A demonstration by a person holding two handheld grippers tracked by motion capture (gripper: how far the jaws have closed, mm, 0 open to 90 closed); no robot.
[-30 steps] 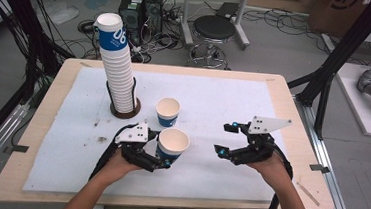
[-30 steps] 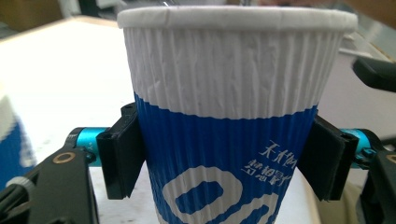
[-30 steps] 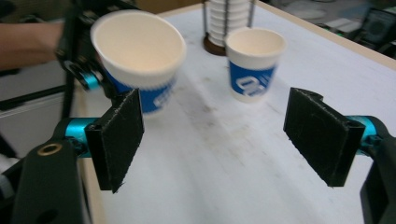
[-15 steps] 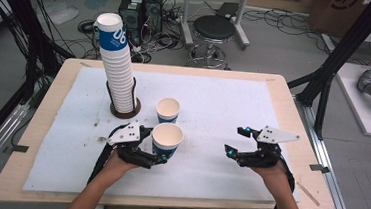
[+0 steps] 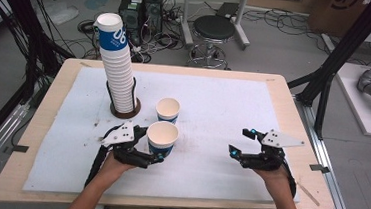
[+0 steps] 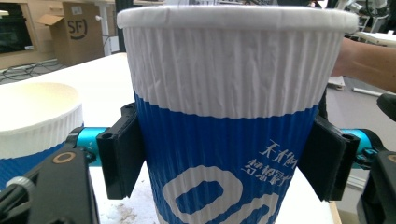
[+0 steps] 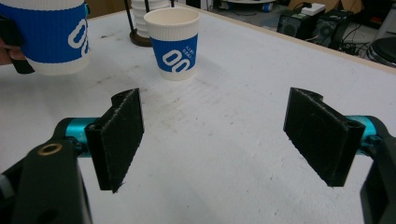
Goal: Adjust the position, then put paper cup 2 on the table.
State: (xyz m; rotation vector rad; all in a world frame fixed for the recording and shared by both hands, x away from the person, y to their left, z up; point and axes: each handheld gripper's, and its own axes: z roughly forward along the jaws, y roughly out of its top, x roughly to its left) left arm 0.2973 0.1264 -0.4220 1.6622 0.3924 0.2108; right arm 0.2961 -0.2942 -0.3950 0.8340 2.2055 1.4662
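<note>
My left hand-held gripper (image 5: 162, 155) is pinching a paper cup (image 5: 162, 139) just above the bench (image 5: 37, 173), and the thin wall could crumple or slip if I squeeze wrong, or bump the second cup (image 5: 167, 109) right behind it. My right hand-held gripper (image 5: 239, 143) sits spread and empty over the smudged white mat (image 5: 213, 111), with a tall cup stack (image 5: 118, 69) nearby and a stool (image 5: 214, 27) and cable mess on the floor beyond.

Bright even indoor light, soft shadows, slightly soft focus, no glare
</note>
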